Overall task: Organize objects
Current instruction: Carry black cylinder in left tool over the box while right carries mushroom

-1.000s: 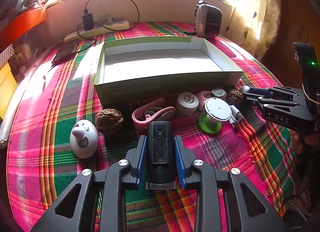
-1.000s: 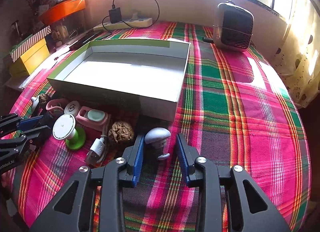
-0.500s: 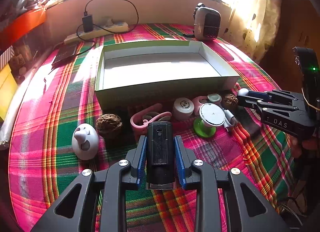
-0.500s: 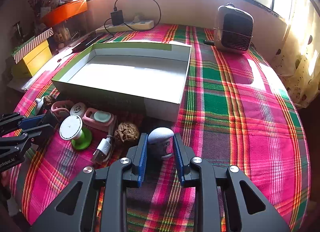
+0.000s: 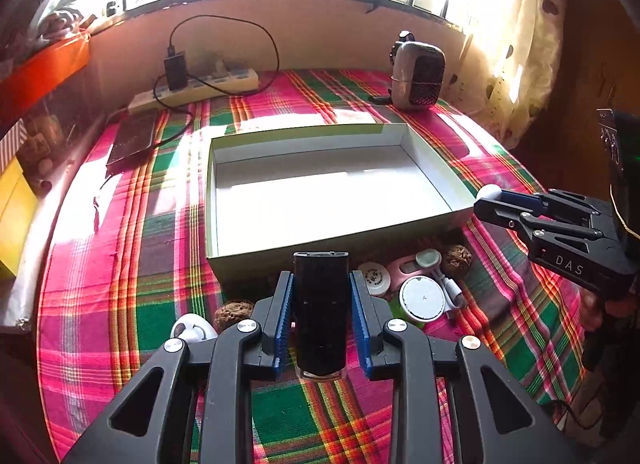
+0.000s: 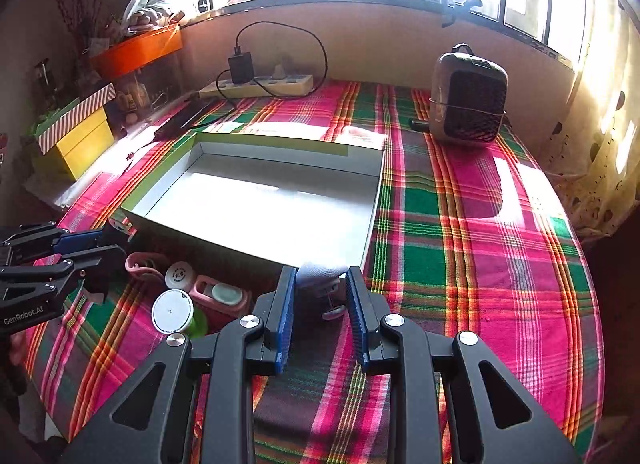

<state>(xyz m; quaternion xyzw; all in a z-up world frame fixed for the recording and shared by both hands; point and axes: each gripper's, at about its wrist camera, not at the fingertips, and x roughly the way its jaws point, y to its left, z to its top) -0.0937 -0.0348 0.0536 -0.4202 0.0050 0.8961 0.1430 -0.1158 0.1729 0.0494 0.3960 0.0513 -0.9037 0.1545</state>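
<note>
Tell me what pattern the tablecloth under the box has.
The tablecloth is a pink, green and orange plaid; the right wrist view shows it best.

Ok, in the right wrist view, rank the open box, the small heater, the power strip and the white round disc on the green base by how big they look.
1. open box
2. small heater
3. power strip
4. white round disc

The disc lies much nearer the camera than the strip, so those two are unsure.
</note>
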